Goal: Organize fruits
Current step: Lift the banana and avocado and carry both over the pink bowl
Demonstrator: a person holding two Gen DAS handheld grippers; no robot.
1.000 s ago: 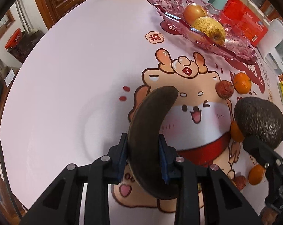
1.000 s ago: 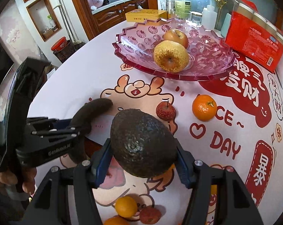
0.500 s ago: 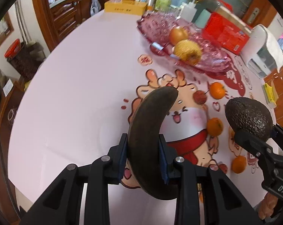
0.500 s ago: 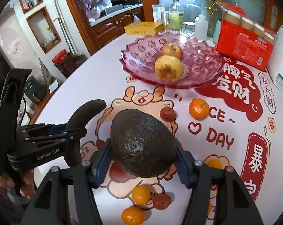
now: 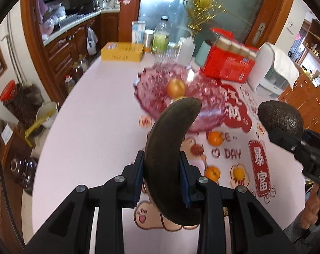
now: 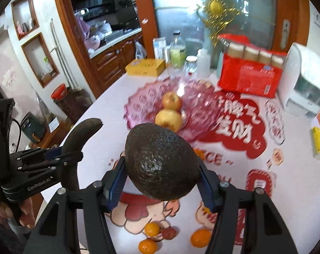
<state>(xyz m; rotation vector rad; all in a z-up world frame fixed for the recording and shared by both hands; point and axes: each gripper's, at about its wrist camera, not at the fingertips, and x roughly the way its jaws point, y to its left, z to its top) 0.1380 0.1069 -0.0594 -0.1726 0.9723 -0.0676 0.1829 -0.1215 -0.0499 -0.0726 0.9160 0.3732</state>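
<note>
Centre frame, the right hand-held gripper [image 6: 162, 182] clamps a dark avocado [image 6: 162, 160] above the tabletop [image 6: 287, 190]. At left, the left hand-held gripper [image 6: 60, 154] grips a blackened banana [image 6: 79, 135]. Above the avocado, a pink bowl [image 6: 143, 105] holds two apples [image 6: 171, 101]. Small oranges [image 6: 199, 238] lie at the bottom.

Brown wooden cabinets [image 6: 115, 63] line the left wall; a frosted glass door [image 5: 234, 10] stands beyond the surface's far edge.

Bright daylight, motion-blurred background, fisheye-warped dark edges
</note>
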